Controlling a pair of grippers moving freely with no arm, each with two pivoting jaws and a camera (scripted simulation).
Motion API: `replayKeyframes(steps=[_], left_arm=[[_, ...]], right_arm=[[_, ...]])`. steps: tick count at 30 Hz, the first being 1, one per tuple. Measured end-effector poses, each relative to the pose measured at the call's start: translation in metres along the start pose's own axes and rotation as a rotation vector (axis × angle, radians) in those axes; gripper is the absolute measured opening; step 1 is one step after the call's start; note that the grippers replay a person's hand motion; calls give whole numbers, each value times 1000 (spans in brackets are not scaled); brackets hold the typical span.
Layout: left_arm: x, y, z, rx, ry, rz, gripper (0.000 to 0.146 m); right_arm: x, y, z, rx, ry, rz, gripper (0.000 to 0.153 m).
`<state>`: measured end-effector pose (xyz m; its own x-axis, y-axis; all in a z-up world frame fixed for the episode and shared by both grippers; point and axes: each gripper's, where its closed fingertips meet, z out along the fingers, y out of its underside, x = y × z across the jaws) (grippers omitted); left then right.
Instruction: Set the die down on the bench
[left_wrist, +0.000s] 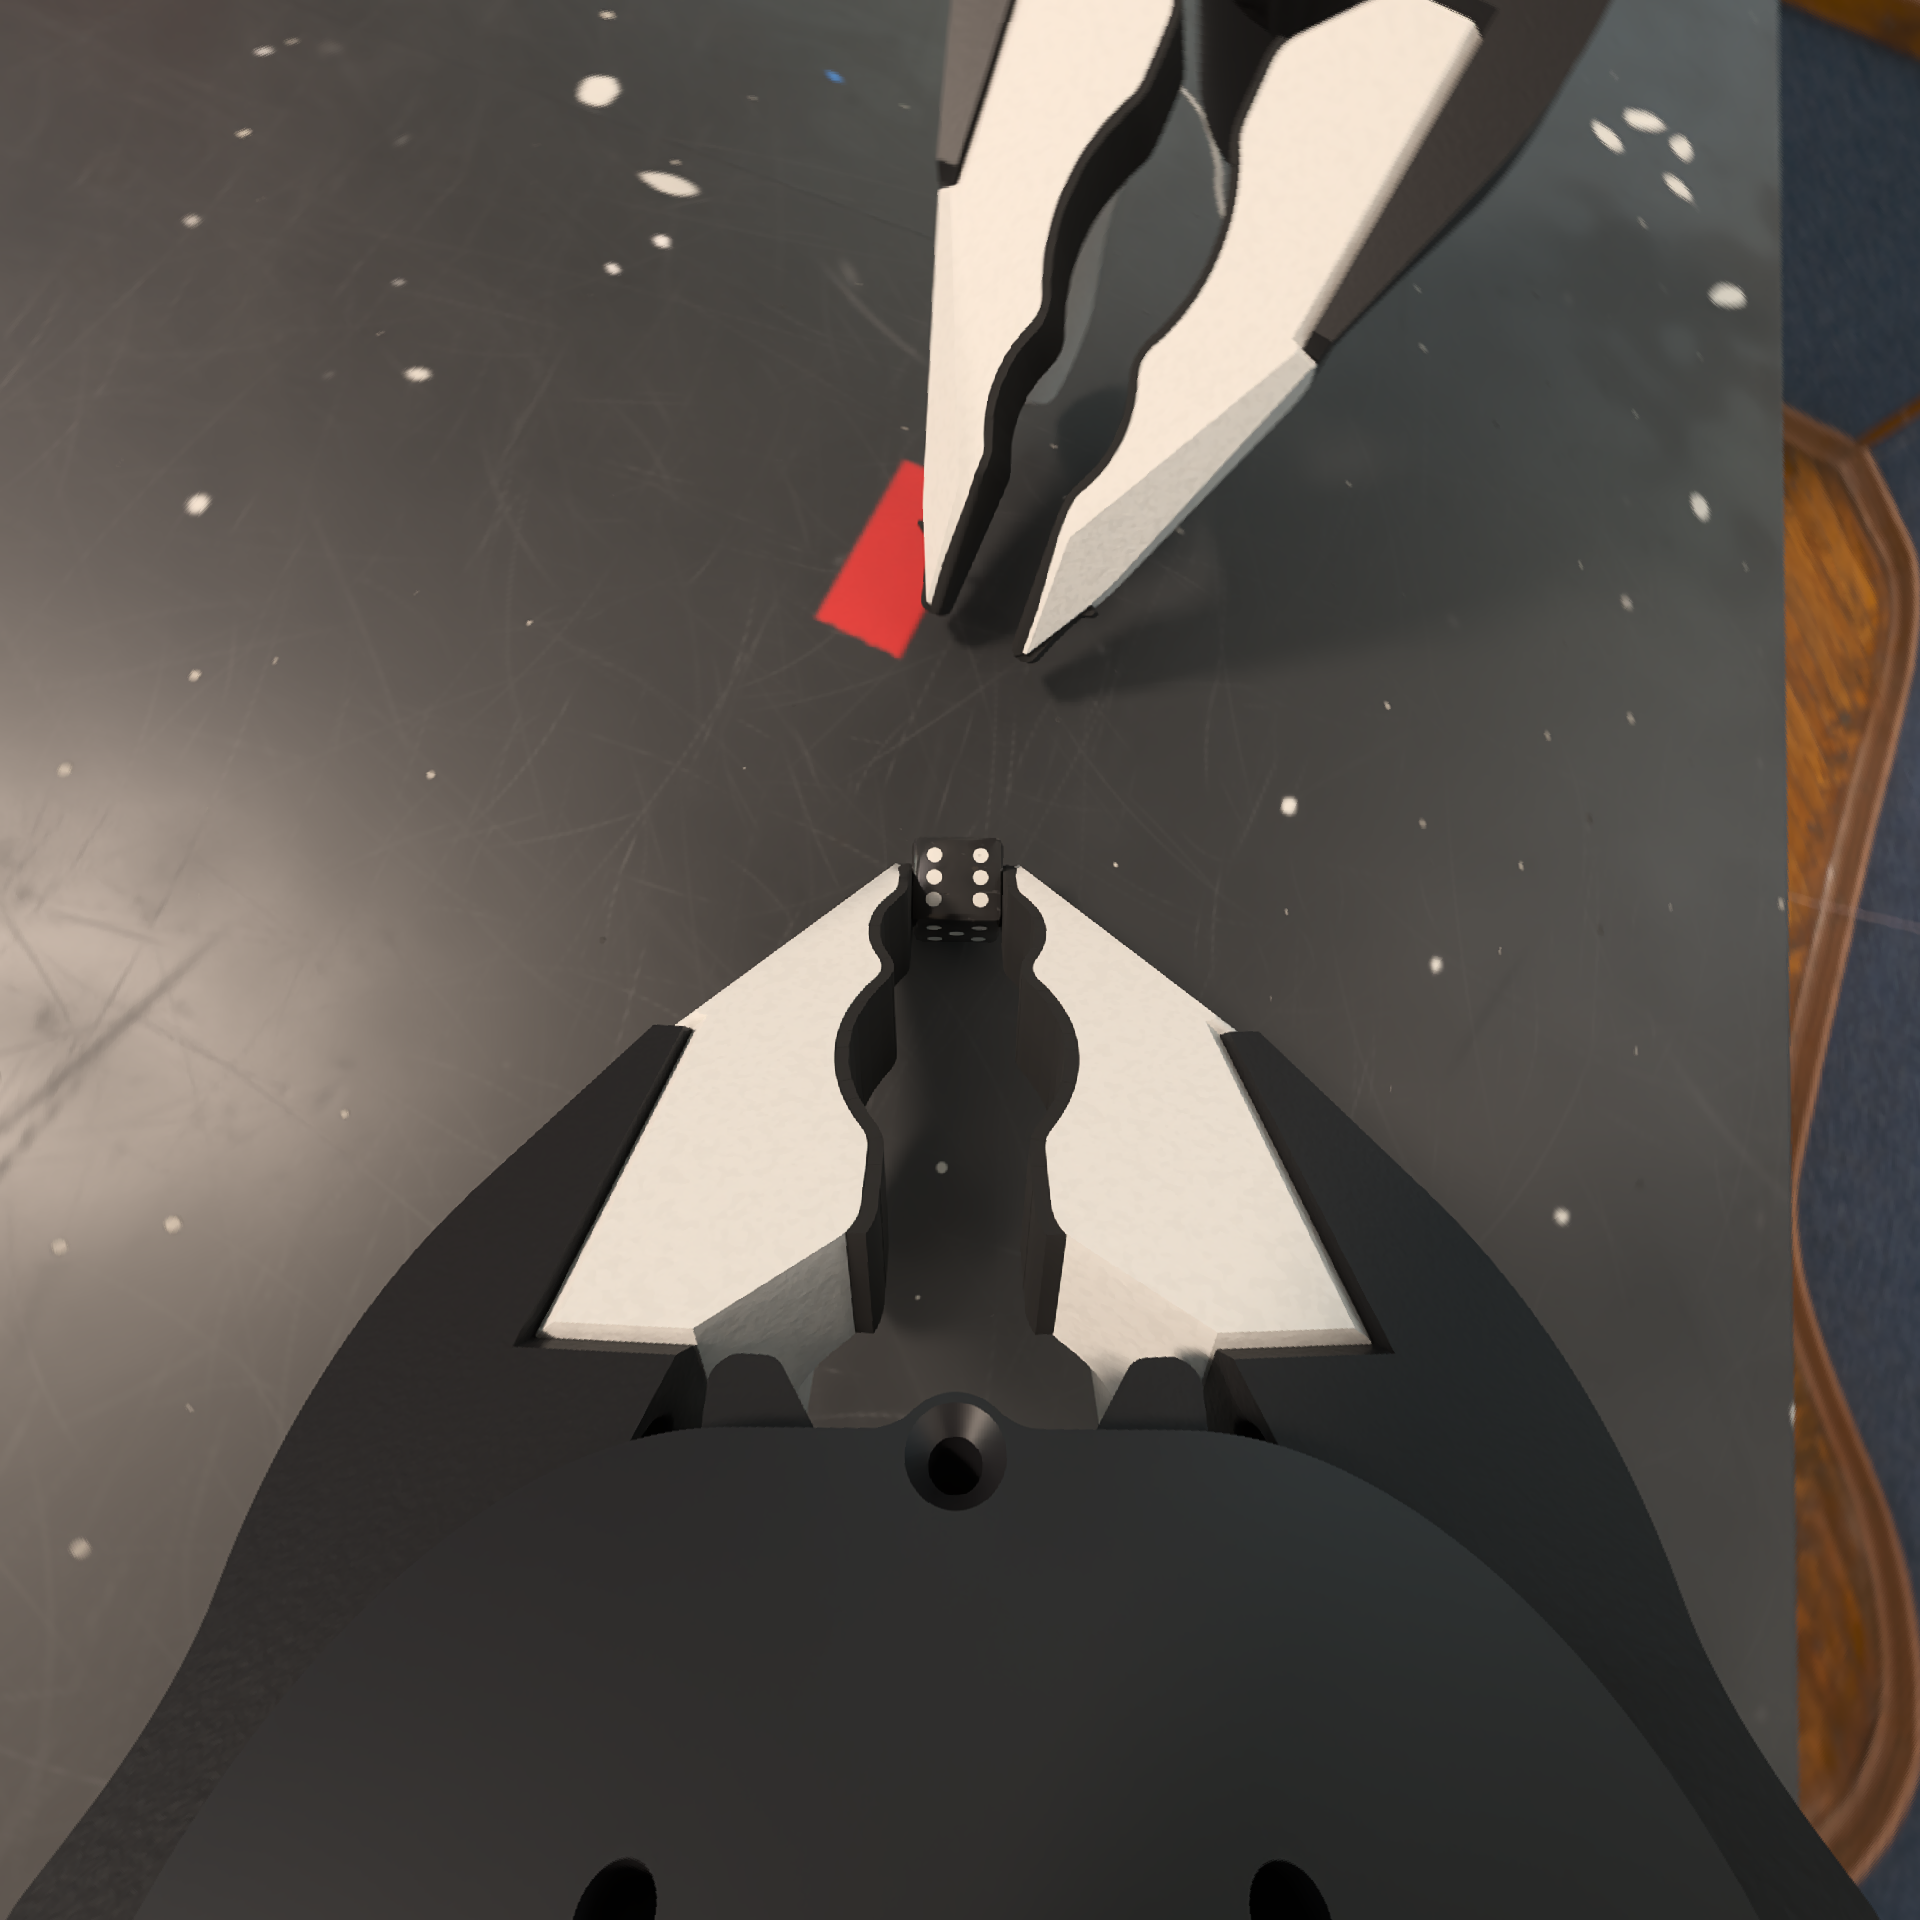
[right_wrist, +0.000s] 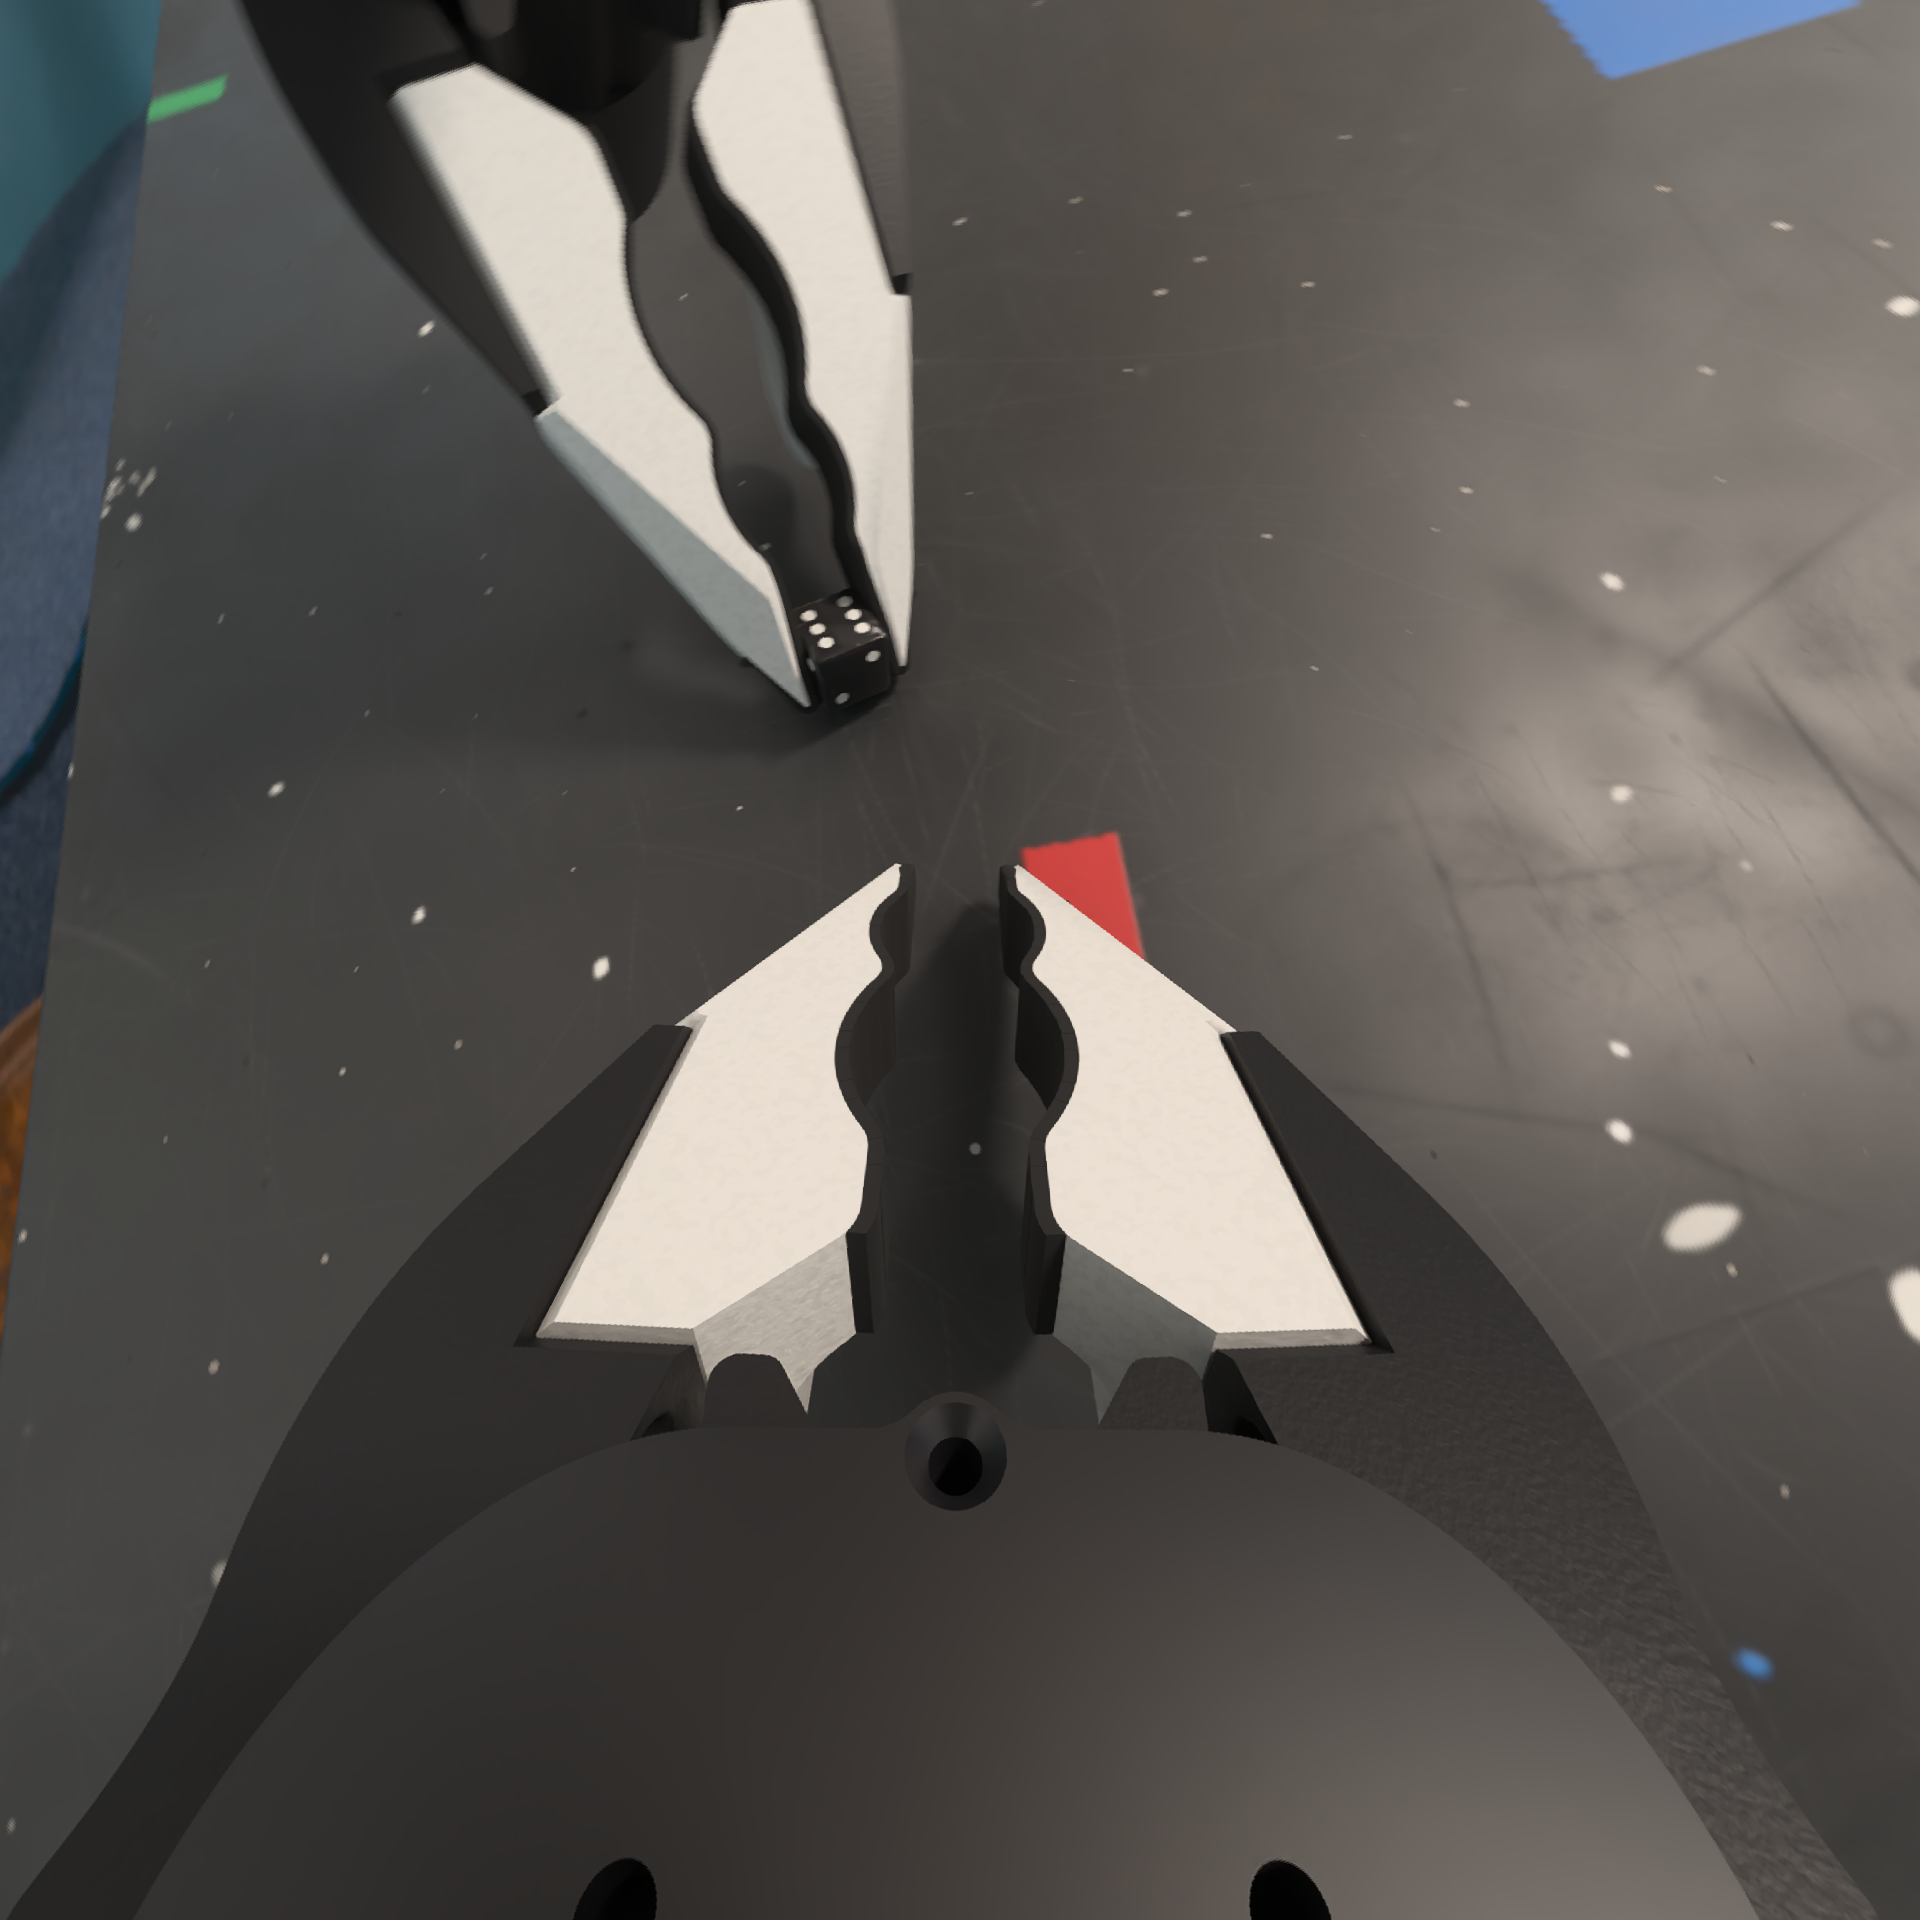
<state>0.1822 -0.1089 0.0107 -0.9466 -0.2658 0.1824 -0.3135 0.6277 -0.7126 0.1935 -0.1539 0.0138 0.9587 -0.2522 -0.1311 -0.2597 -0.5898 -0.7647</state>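
Note:
A small black die (left_wrist: 957, 883) with white pips sits pinched between the fingertips of my left gripper (left_wrist: 957, 871). From the right wrist view, the left gripper (right_wrist: 850, 681) points steeply down with the die (right_wrist: 847, 649) at its tips, at or just above the dark speckled bench (right_wrist: 1455, 727); I cannot tell whether it touches. My right gripper (right_wrist: 957, 883) is empty, its jaws a small gap apart. It faces the left gripper, tips low over the bench (left_wrist: 416, 831), and also shows in the left wrist view (left_wrist: 982, 629).
A red tape patch (left_wrist: 878, 571) lies on the bench beside the right gripper's tips (right_wrist: 1086, 883). A blue patch (right_wrist: 1683, 31) and a green strip (right_wrist: 187, 99) lie farther off. The bench edge runs near a wooden object (left_wrist: 1849, 1039).

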Motion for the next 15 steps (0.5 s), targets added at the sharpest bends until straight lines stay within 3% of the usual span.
replayKeyframes(steps=[4, 7, 9, 15], left_arm=[[-3, -1, 1, 17, -61, -61, 16], [-2, 0, 0, 7, -67, -12, 16], [0, 2, 0, -3, -64, 42, 16], [3, 3, 1, -18, -36, 131, 16]], right_arm=[[4, 2, 1, 7, 6, 73, 22], [0, 3, 2, -10, -5, 28, 16], [-9, 5, 3, -32, -76, -30, 2], [-18, 9, 1, -92, -167, -56, 0]])
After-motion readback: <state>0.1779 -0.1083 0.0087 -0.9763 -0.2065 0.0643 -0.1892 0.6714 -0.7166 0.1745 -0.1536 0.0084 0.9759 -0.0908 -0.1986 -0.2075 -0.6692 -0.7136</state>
